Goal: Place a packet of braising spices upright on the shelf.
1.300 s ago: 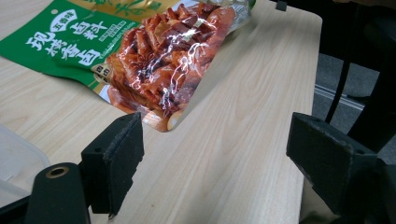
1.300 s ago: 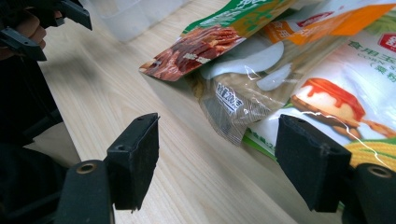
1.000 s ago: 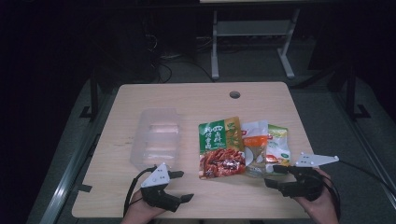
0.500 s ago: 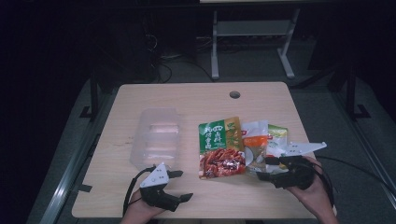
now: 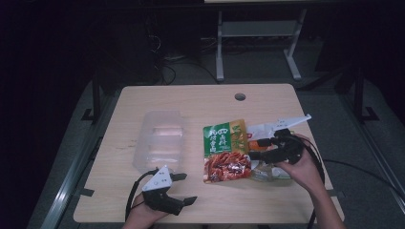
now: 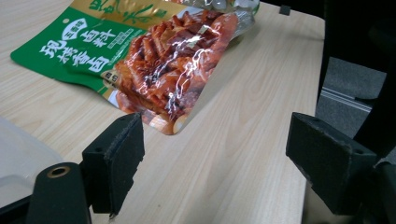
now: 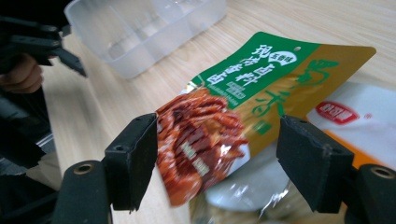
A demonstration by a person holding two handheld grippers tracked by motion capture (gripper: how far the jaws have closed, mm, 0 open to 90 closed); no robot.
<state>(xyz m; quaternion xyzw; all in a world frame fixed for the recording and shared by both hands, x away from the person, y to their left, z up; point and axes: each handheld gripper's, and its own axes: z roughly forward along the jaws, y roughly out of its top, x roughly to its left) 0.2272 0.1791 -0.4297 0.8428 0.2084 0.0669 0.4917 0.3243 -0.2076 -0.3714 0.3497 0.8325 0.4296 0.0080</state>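
Here the green-and-red snack packet [image 5: 226,152] is lying flat toward the near right part of the tabletop [image 5: 191,102], overlapping a white-and-orange packet [image 7: 359,121] beneath it. The right gripper [image 5: 255,149] is hovering at the packet's right side, jaws spread wide and holding nothing, so the reaching step seems to be in hand. Next it likely needs to straddle the packet's edge and close. The left gripper [image 5: 184,188] is waiting wide open by the near edge, beside the clear plastic tray [image 5: 160,143].

Clear plastic container [image 5: 161,143] left of centre on wooden table [image 5: 191,102], grommet hole [image 5: 239,97] near far edge
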